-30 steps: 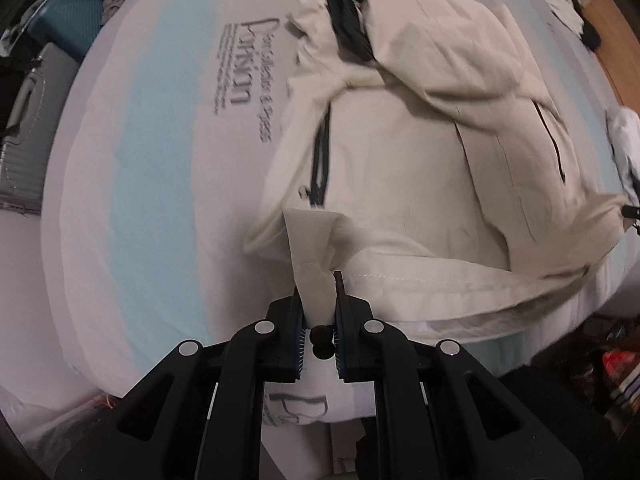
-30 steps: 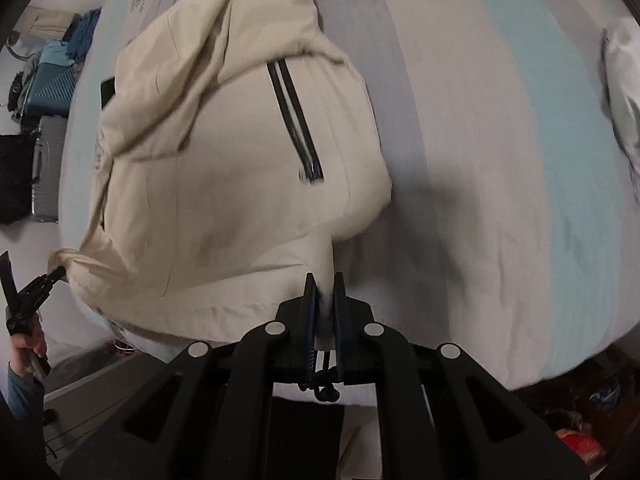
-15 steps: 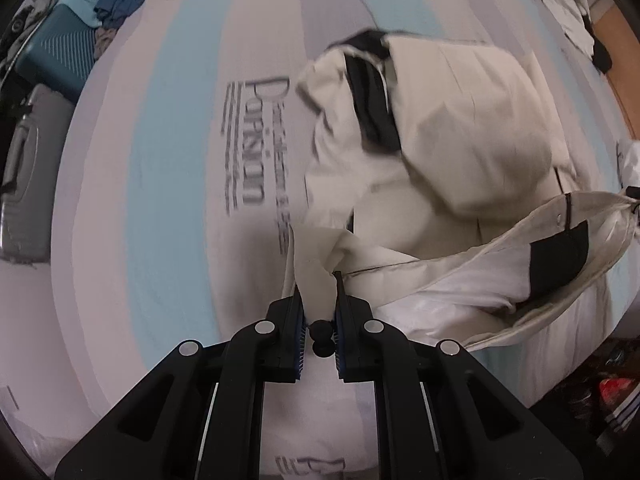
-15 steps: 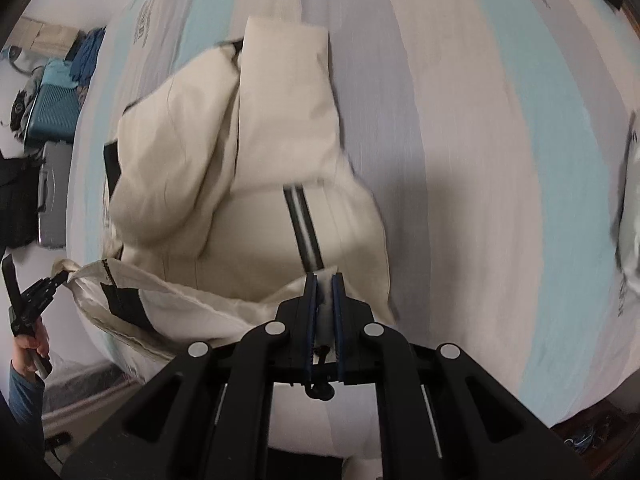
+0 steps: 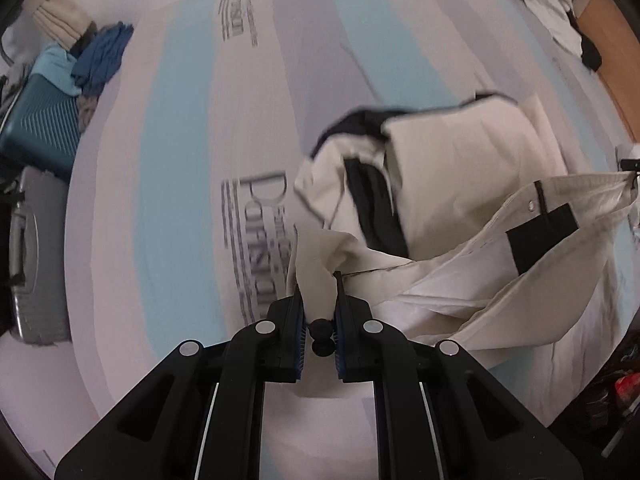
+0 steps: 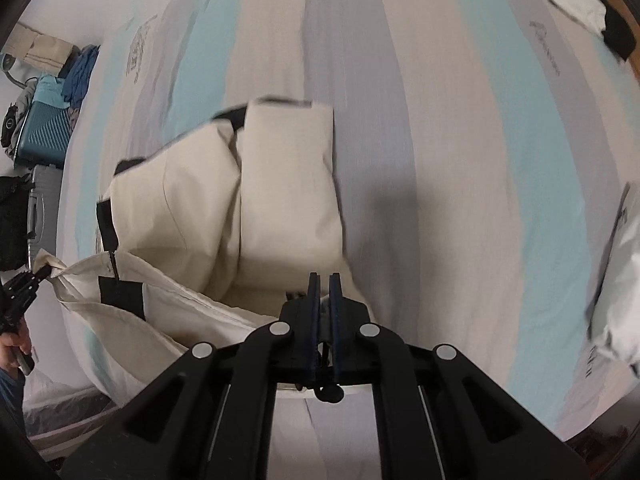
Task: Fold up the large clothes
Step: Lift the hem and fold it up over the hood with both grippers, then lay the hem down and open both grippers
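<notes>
Garment: a cream jacket (image 5: 472, 184) with black lining and trim, lying on the striped bed sheet (image 5: 180, 184); its upper part rests in folded layers on the sheet, its lower hem is lifted clear and stretched between the two grippers
Left gripper (image 5: 319, 292): jaws narrow, clamped on a bunched corner of the jacket's cream hem; cloth fills the gap between the blue pads
Right gripper (image 6: 324, 292): jaws nearly together and just closing further, with a thin edge of the hem pinched between them; seen from the left wrist camera it sits at the far right, holding the taut end of the hem
Hem: runs as a raised band from one gripper to the other, showing pale inner lining and a black patch (image 5: 540, 236)
Sheet: bands of light blue, grey and white with printed lettering (image 5: 256, 236) beside the left gripper
Surroundings: a teal suitcase (image 5: 38, 132) with blue clothes (image 5: 104, 56) piled on it and a grey suitcase (image 5: 32, 264) beside the bed; white and black garments (image 5: 560, 20) at the far corner
Person: a hand (image 6: 14, 344) on the left gripper's handle at the edge of the right wrist view
</notes>
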`<move>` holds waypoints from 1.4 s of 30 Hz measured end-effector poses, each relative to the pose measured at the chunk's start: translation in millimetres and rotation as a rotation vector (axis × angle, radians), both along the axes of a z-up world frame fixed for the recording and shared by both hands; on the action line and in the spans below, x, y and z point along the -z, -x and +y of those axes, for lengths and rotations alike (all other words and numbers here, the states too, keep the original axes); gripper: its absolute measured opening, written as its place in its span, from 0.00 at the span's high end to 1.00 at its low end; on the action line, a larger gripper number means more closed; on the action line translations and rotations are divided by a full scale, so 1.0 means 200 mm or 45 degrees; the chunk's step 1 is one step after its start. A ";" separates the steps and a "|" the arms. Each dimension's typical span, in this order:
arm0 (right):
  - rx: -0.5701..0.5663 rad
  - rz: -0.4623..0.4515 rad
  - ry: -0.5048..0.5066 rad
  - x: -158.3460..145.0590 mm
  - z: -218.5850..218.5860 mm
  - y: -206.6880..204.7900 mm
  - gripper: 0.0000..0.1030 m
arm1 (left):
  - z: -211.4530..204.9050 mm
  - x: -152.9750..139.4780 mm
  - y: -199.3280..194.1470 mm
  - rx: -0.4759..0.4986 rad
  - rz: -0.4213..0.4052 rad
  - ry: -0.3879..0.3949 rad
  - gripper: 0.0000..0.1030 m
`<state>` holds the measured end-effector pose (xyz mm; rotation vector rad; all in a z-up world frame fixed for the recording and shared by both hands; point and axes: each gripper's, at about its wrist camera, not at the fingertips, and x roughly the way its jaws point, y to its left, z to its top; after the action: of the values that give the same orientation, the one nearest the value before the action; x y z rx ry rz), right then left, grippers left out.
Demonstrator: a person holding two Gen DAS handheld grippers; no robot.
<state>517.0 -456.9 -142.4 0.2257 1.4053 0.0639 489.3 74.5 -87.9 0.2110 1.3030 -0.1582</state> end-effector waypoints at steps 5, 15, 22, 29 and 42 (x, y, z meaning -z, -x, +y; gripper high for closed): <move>0.006 -0.078 0.037 -0.13 -0.01 -0.15 0.99 | 0.03 -0.08 -0.18 -0.027 -0.050 0.021 0.91; -0.008 -0.118 0.188 -0.04 0.06 -0.51 1.00 | 0.08 0.13 -0.47 -0.122 -0.018 0.050 0.91; -0.038 -0.056 0.218 0.21 0.17 -0.66 1.00 | 0.05 0.31 -0.63 -0.160 0.011 0.016 0.91; -0.039 -0.024 0.193 0.40 0.23 -0.72 1.00 | 0.09 0.39 -0.82 -0.250 -0.022 0.000 0.91; -0.037 -0.019 0.179 0.58 0.31 -0.77 1.00 | 0.00 0.87 -0.94 -0.283 0.088 -0.146 0.86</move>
<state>670.4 -394.2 -259.1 0.0882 1.3922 -0.0093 677.9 73.9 -262.0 0.1582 1.3956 0.0994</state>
